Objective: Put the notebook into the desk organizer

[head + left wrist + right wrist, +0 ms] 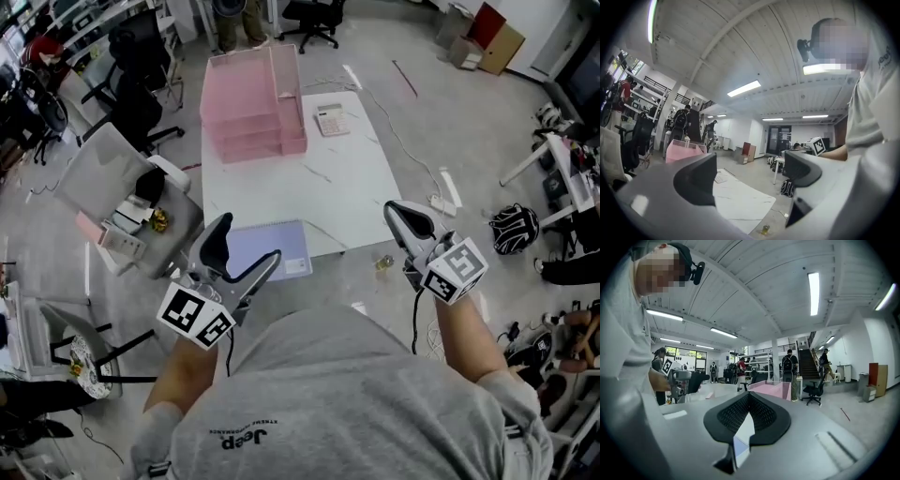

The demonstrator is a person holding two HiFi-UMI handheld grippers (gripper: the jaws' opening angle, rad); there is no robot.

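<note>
The notebook [284,236] lies at the table's [347,187] near-left corner. The pink desk organizer [253,103] stands at its far-left edge, with bare top between them. The left gripper [250,236] gapes empty, and the right gripper [398,212] is clenched on nothing.

Legible matter, one item: the brand "Jeep" [242,438], in dark print on the back of the person's grey shirt [375,394], upside down in the head view. The small line of print beside it is too fine to read. The left gripper view shows a shirt print [883,58] cut off at the picture's edge — only "ee" is certain. The cubes on the left gripper [246,244] and right gripper [398,211] bear black-and-white square markers, no characters. Calculator [330,120], far right corner of the table [356,187] — keys unreadable.
</note>
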